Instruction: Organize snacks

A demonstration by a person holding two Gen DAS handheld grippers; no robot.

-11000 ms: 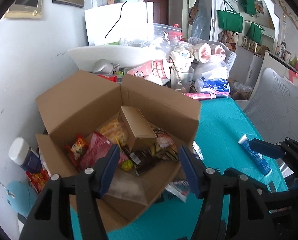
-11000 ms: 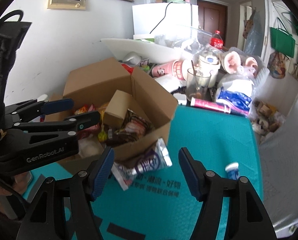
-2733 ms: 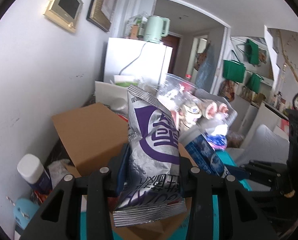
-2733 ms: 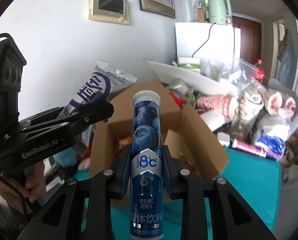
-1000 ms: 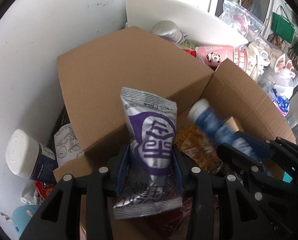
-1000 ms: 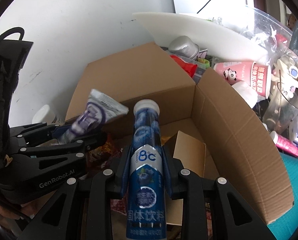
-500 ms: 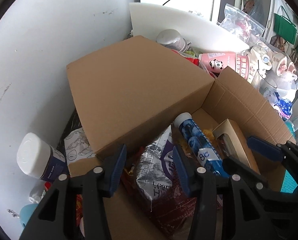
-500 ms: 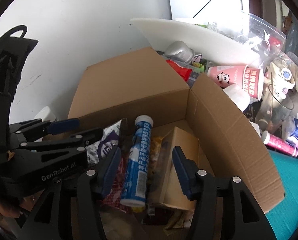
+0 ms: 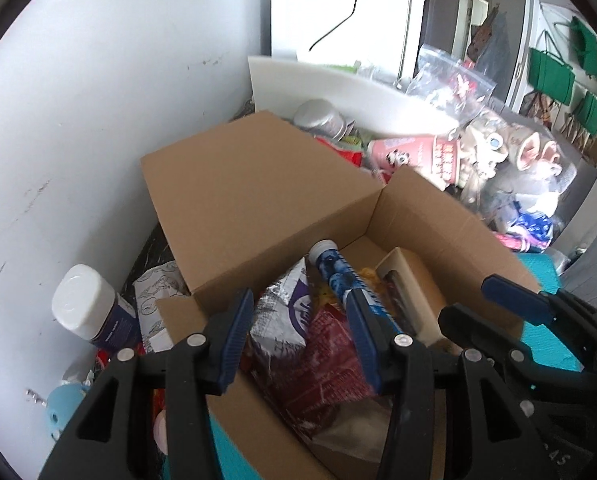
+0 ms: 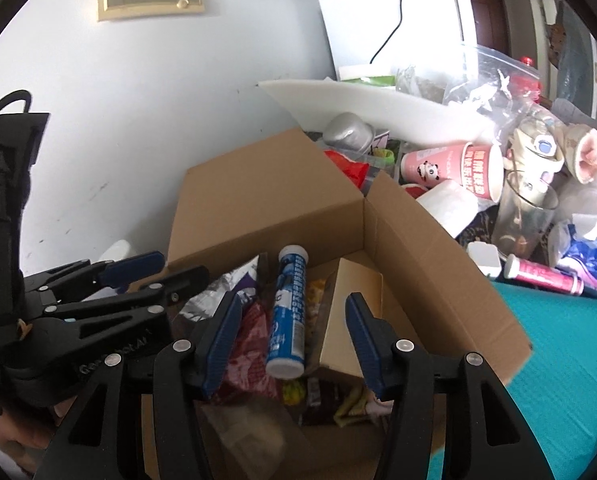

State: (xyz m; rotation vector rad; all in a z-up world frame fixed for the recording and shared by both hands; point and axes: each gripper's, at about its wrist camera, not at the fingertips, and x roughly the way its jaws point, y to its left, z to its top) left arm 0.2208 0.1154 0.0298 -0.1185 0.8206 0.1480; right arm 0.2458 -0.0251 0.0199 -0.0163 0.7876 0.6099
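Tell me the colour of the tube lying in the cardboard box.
The tube is blue with a white cap and white label text, clearest in the right wrist view.

Open empty left tool [image 9: 300, 338] above snack-filled cardboard box [image 9: 258, 200]

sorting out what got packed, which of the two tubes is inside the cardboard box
The blue tube with the white cap, lying among the snack packets in the cardboard box. The pink tube lies outside, on the table right of the box.
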